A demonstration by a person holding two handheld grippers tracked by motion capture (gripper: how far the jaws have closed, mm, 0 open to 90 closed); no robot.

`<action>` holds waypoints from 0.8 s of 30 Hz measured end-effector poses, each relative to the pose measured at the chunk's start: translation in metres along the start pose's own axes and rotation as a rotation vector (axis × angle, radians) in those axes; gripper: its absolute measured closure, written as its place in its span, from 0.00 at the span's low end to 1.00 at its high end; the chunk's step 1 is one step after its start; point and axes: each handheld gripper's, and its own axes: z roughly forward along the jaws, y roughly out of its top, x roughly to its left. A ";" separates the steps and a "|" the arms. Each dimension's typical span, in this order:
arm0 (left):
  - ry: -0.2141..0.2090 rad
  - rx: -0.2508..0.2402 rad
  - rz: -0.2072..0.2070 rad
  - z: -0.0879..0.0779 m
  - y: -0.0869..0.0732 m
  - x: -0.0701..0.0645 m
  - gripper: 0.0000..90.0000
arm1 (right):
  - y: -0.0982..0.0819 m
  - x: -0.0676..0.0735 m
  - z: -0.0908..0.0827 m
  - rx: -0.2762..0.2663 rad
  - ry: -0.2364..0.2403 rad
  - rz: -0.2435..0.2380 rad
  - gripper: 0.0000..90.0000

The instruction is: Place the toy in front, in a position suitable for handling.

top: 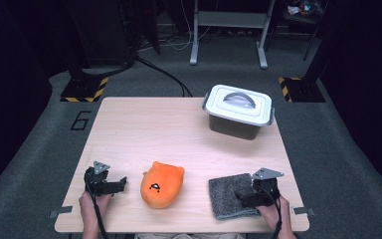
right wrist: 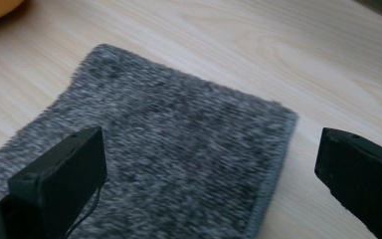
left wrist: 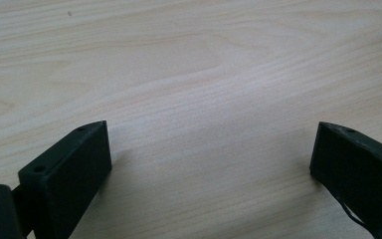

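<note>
Towel lies flat at worktop 5 o'clock, R gripper over it w/ fingers spread, likely set to pinch an edge. L gripper at 7 o'clock, fingers released, on standby beside plush.

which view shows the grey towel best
The right gripper view: the grey towel spreads below the open jaws, its pile and hemmed edge clear. The high view shows the whole folded towel on the table with the right gripper over it. The left gripper view looks at bare wood.
</note>
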 end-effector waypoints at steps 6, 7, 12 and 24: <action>0.004 -0.002 0.001 0.000 0.000 0.000 0.03 | 0.002 0.014 0.009 0.030 0.036 -0.022 0.00; 0.006 -0.005 0.001 0.000 0.000 0.000 0.03 | 0.002 0.017 0.011 0.033 0.038 -0.020 0.00; 0.006 -0.005 0.002 0.000 0.000 0.000 0.03 | 0.002 0.024 0.019 0.062 0.038 -0.034 0.00; -0.001 0.000 0.000 0.000 0.000 0.000 0.03 | -0.002 0.026 0.033 0.120 0.008 -0.027 0.10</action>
